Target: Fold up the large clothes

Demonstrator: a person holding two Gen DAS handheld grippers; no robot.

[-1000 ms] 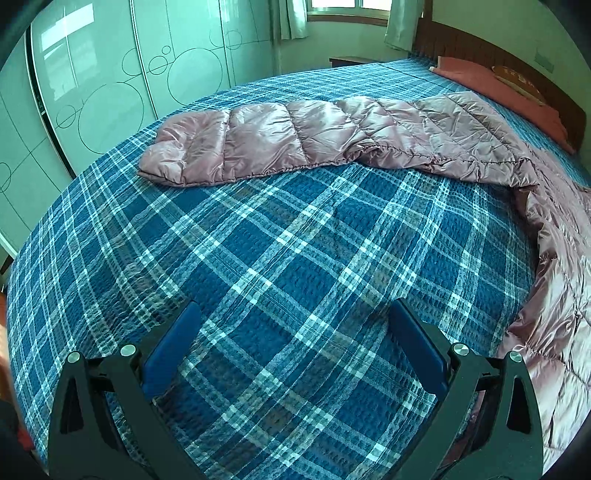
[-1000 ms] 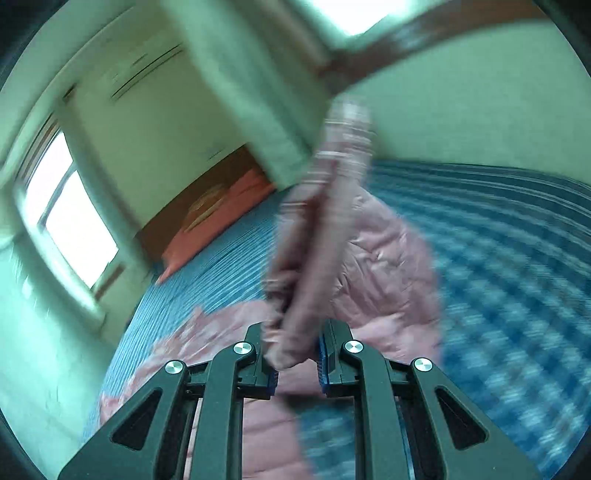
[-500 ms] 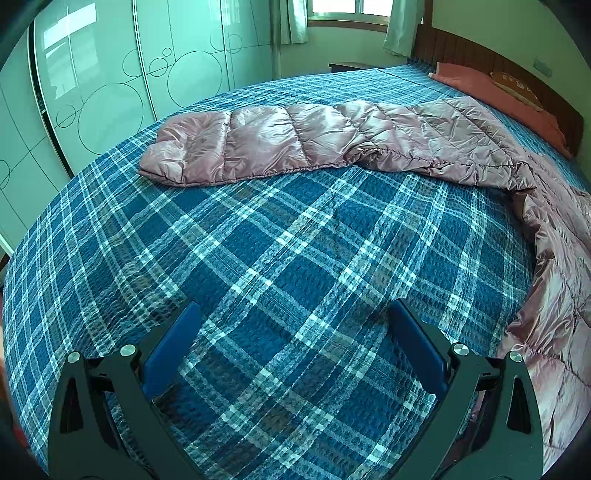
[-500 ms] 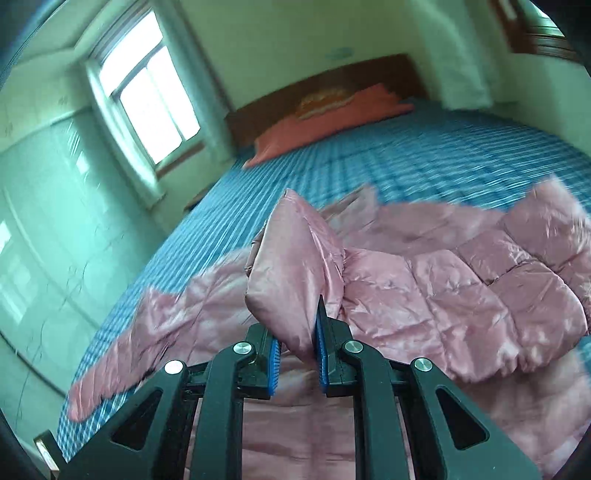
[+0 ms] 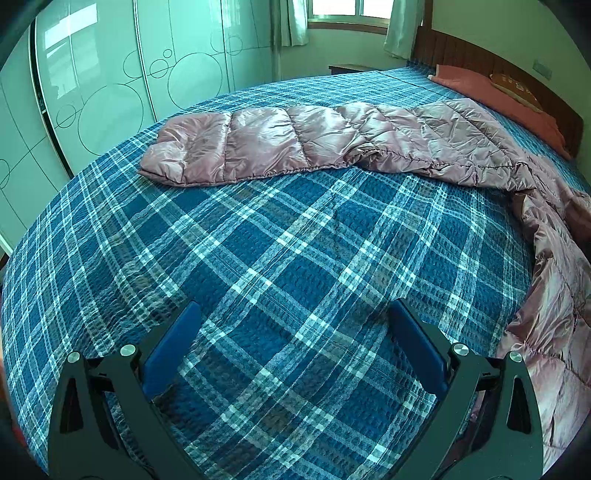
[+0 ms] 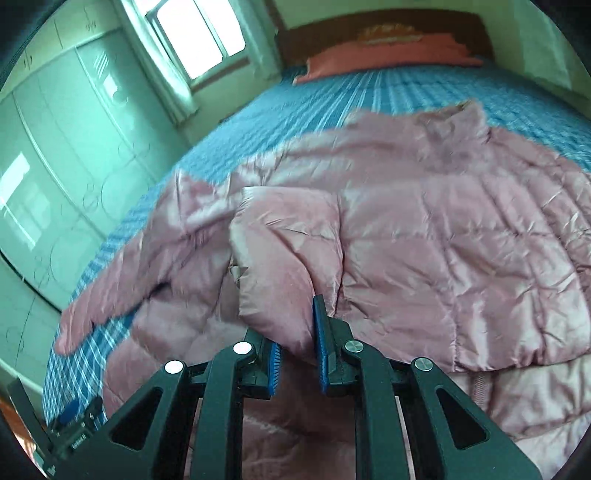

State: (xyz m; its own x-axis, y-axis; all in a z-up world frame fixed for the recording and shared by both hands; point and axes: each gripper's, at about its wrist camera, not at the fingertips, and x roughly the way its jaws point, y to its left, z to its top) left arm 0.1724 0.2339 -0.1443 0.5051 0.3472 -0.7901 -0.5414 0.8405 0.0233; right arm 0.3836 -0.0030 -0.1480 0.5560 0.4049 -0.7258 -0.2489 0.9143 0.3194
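A pink quilted down jacket lies spread on the bed. My right gripper is shut on the cuff end of one sleeve, which is folded over the jacket's body. In the left wrist view the other sleeve lies stretched out flat across the far side of the bed, and the jacket's body runs down the right edge. My left gripper is wide open and empty, low over bare bedspread, well short of that sleeve.
The bed has a blue plaid bedspread. Orange-red pillows lie against a dark wooden headboard. Pale green wardrobe doors stand beyond the bed's far side. A window is at the back.
My right gripper has carried the held sleeve from high in the air down and across onto the jacket's body. My left gripper has stayed open in nearly the same place.
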